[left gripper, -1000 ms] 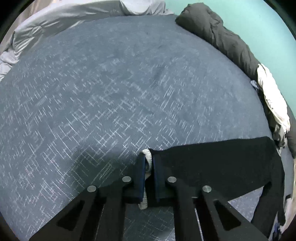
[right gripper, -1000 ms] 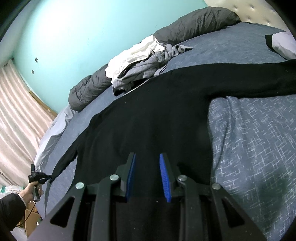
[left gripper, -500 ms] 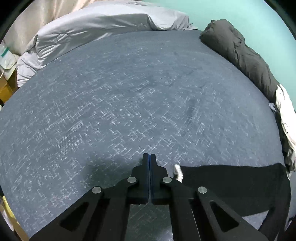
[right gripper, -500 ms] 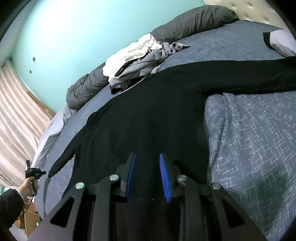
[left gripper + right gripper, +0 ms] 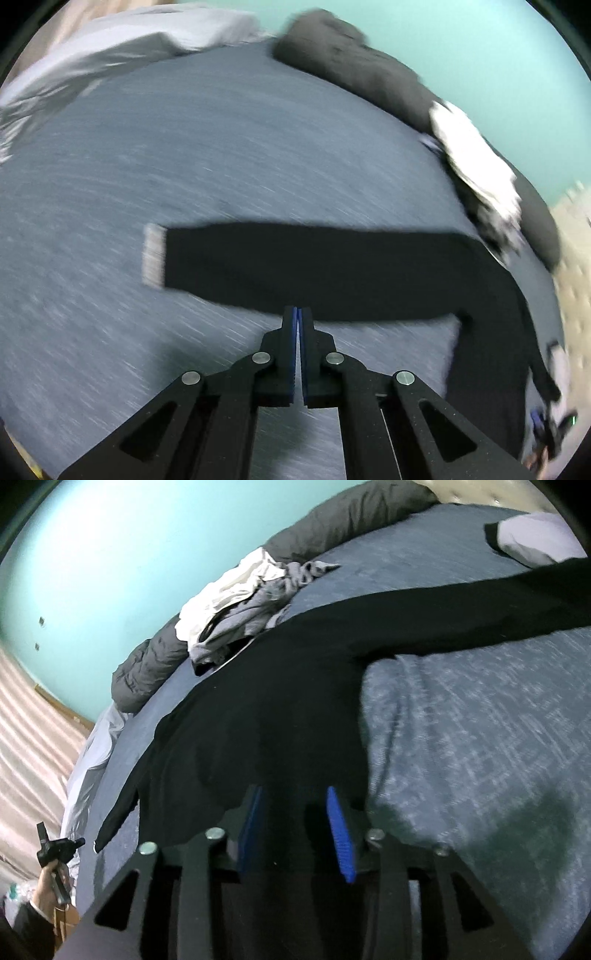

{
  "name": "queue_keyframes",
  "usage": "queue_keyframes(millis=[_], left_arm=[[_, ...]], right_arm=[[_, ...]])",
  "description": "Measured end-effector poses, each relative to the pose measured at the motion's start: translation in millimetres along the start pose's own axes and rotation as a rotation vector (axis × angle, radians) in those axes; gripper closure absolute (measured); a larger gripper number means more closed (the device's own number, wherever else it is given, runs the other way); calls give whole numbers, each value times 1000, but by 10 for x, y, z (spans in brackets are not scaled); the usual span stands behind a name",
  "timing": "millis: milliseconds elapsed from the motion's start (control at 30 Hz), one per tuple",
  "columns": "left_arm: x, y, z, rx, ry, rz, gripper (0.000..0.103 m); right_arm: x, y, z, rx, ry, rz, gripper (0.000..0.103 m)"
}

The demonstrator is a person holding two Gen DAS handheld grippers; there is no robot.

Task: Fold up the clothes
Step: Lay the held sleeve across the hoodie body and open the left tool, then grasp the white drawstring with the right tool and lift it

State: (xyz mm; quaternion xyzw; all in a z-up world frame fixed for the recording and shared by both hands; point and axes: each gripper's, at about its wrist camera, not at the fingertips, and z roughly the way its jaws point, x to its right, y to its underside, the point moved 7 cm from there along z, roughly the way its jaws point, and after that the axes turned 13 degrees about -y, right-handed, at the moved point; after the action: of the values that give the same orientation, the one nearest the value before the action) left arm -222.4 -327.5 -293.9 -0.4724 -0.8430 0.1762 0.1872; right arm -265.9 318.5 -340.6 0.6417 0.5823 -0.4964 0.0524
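Observation:
A black long-sleeved top (image 5: 280, 701) lies spread flat on the blue bed (image 5: 480, 720). In the left wrist view one sleeve (image 5: 314, 269) lies stretched out, its white cuff (image 5: 153, 254) at the left end. My left gripper (image 5: 297, 314) is shut and empty, just at the sleeve's near edge. It also shows small at the far left of the right wrist view (image 5: 59, 849). My right gripper (image 5: 295, 801) is open, its blue pads over the top's lower body; I cannot tell if it touches the cloth. The other sleeve (image 5: 498, 602) runs off to the right.
A heap of white and grey clothes (image 5: 251, 602) lies against a dark grey duvet roll (image 5: 351, 520) along the turquoise wall. A pale grey duvet (image 5: 122, 55) lies at the bed's far end. A white and black garment (image 5: 535, 539) lies at the upper right.
My left gripper let go of the sleeve cuff, shut, and drew back and to the right along the sleeve. The sleeve now lies flat. The right gripper stays open over the top.

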Motion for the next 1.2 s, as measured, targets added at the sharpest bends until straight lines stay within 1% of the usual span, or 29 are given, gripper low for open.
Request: queue_keyframes(millis=[67, 133, 233, 300, 433, 467, 500, 533, 567, 600, 733, 800, 833, 967, 1067, 1200], left_arm=[[330, 221, -5, -24, 51, 54, 84], [571, 403, 20, -39, 74, 98, 77], [918, 696, -37, -34, 85, 157, 77], [1115, 803, 11, -34, 95, 164, 75], [1397, 1005, -1, -34, 115, 175, 61], [1451, 1045, -12, -33, 123, 176, 59], [1504, 1083, -21, -34, 133, 175, 58], [1556, 1120, -30, -35, 143, 175, 54], [1617, 1156, -22, -38, 151, 175, 48], [1672, 1183, -16, -37, 159, 175, 45], [1861, 1274, 26, -22, 170, 183, 44], [1917, 1309, 67, -20, 170, 180, 44], [1940, 1327, 90, -19, 169, 178, 43], [2031, 1372, 151, -10, 149, 215, 38], [2033, 1369, 162, -7, 150, 214, 33], [2024, 1347, 175, -3, 155, 203, 32]], right_arm=[[12, -1, -84, -9, 0, 10, 64], [37, 0, -187, -29, 11, 15, 61], [116, -15, -339, -51, 35, 27, 60], [197, -69, -450, -50, 51, 42, 60], [431, -274, -708, -47, 105, 55, 60], [504, -336, -777, -42, 119, 59, 60], [593, -408, -849, -33, 143, 68, 57], [680, -493, -933, -21, 160, 78, 54], [767, -579, -1019, -10, 175, 88, 54], [853, -664, -1105, 2, 191, 99, 53], [1139, -1041, -1494, 65, 276, 83, 49], [1291, -1197, -1706, 112, 293, 111, 48], [1378, -1282, -1822, 141, 304, 128, 46], [1726, -1523, -2147, 224, 356, 202, 44], [1967, -1640, -2258, 240, 411, 224, 44], [2176, -1748, -2236, 245, 422, 234, 43]])
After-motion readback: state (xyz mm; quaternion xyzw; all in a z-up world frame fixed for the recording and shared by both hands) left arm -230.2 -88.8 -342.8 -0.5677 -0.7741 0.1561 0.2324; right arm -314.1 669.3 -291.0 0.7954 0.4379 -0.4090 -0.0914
